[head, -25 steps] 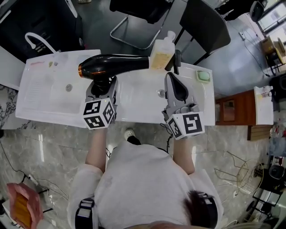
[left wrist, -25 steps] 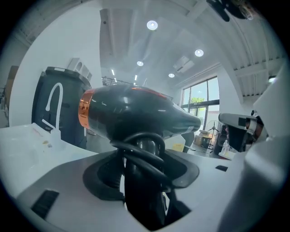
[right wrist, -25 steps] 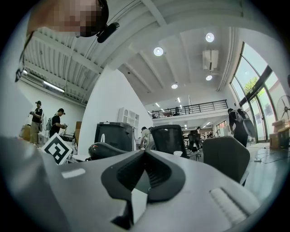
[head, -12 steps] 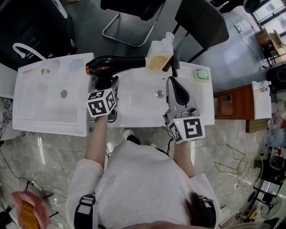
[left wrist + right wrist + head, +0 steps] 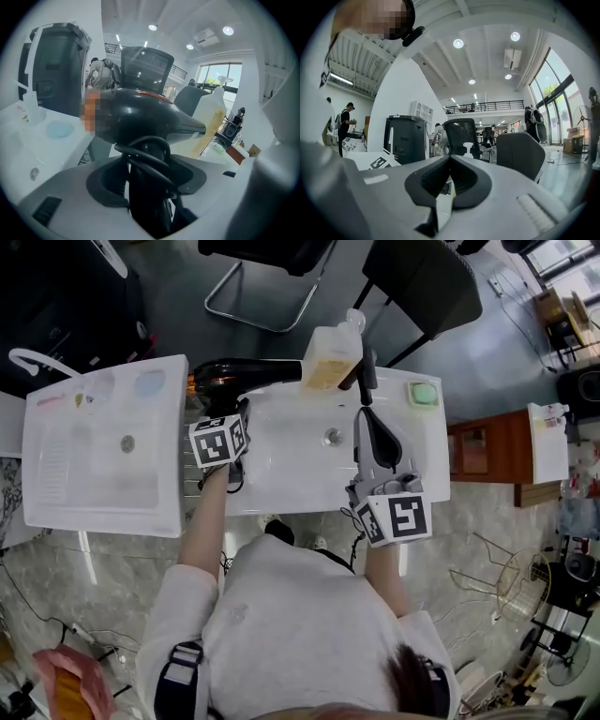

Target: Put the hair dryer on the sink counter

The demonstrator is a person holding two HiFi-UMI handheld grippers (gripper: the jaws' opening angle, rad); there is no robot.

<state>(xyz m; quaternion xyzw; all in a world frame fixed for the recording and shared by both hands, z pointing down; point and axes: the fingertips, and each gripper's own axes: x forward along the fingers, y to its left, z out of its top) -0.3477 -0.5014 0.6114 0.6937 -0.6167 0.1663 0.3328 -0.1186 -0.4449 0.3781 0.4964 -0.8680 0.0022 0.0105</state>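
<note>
Left gripper: jaws stand wide and are clamped on the handle of the dryer. In the left gripper view the handle runs upright between the pads. The black cord is looped round it just above the jaws.

Dryer: the black body lies crosswise just ahead of the left gripper, nozzle toward the right gripper's side. It sits over the back edge of the white counter. Cannot tell whether it rests on the counter or hangs just above it.

Bottle: pale yellow, with a pump top, ahead of both grippers and between them. The dryer nozzle ends right at it. Cannot tell whether they touch.

Right gripper: jaws together, nothing between them. The right gripper view shows the dark pads meeting at the tips. It is over the counter's basin, about level with the left gripper and apart from the dryer.

Around the right gripper:
- drain just to the left of its tips
- black tap straight ahead of its tips, just beside the bottle
- green soap ahead and to its right, near the counter's far corner

Out to the left of the left gripper is a second white basin with a white tap at its far corner. Dark chairs stand on the floor ahead of both grippers, past the counter.
</note>
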